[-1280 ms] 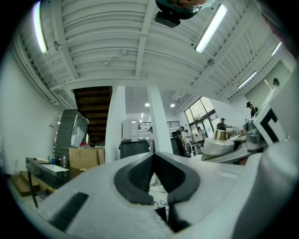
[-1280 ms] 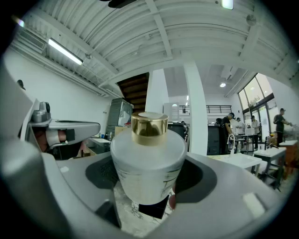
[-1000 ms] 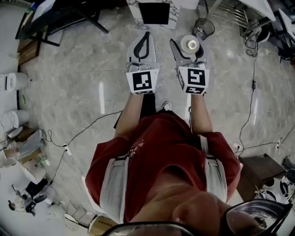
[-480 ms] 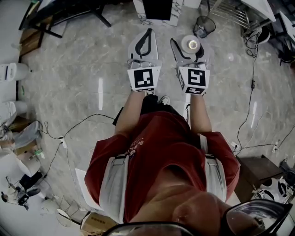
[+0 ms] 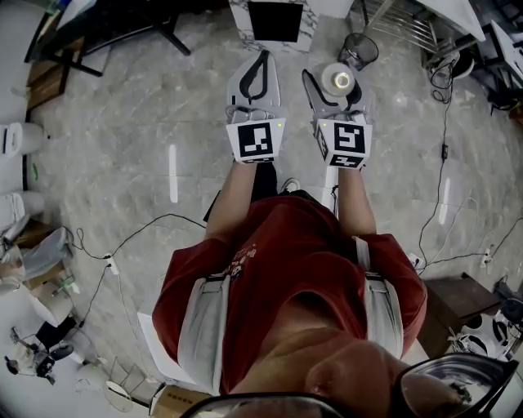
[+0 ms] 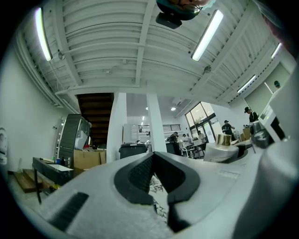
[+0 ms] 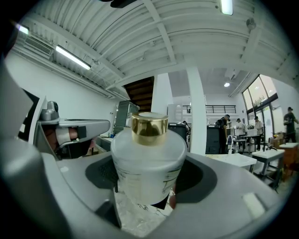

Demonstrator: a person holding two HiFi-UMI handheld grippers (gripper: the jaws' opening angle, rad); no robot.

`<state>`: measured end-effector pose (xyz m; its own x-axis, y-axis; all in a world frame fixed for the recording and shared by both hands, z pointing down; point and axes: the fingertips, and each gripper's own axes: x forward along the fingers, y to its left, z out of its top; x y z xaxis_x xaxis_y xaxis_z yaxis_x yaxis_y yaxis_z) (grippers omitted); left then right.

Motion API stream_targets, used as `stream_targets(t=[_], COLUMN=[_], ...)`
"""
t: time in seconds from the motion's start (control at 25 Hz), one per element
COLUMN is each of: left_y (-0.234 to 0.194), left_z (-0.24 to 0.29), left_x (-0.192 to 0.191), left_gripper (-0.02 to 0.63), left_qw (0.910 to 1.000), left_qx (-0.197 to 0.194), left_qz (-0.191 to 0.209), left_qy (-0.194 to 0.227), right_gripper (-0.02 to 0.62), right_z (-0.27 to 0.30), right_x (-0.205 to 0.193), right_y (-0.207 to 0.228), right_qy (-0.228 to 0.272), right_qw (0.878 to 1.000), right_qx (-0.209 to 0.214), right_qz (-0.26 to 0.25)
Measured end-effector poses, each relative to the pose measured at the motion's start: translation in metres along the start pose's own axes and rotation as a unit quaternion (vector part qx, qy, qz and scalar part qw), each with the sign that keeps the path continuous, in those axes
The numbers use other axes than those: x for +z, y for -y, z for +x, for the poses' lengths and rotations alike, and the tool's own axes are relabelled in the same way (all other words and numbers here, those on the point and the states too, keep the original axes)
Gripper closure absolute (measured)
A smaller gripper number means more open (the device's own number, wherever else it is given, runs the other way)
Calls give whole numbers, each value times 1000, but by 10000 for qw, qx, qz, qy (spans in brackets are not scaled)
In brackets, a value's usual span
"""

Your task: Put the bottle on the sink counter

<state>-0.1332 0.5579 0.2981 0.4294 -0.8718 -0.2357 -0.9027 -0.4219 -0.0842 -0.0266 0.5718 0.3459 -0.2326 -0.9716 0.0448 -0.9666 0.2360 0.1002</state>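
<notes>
My right gripper [image 5: 334,80] is shut on a white bottle [image 5: 337,79] with a gold cap, held upright above the marble floor. In the right gripper view the bottle [image 7: 148,163] fills the space between the dark pads [image 7: 100,173], its gold cap [image 7: 149,128] on top. My left gripper [image 5: 261,57] is beside it on the left, with its tips together and nothing between them. In the left gripper view those jaws [image 6: 153,155] meet at a point. No sink counter can be made out.
A white cabinet with a dark opening [image 5: 274,20] stands ahead on the floor, and a wire waste basket [image 5: 360,49] is to its right. Cables [image 5: 445,147] trail across the floor at the right. A dark table [image 5: 106,28] stands at the far left. People and tables [image 7: 243,128] are far off.
Both grippers keep their places side by side, with the bottle still gripped. The floor and the clutter at the left have shifted a little in the head view as the person moves.
</notes>
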Motion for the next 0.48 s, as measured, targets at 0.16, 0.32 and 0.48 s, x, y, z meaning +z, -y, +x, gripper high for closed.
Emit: stream_targets(t=[0.16,0.32,0.48], left_y=[-13,-37,-61], left_z=[28,60,86], left_x=[-15,-31,-40], left_gripper=[604,604,604], left_qw=[9998,9996,9993], left_qx=[-128,-216,-310], left_qz=[9,8,-35], left_qy=[-117,-205,-214], right_gripper=[256,256,256], right_z=[32,75,111], right_x=[-2,2,8], right_y=[15,20,18], right_qy=[-5,-45,-19], right_qw=[9998,9996,9994], right_qx=[-172,-279,-352], right_qz=[31,31,49])
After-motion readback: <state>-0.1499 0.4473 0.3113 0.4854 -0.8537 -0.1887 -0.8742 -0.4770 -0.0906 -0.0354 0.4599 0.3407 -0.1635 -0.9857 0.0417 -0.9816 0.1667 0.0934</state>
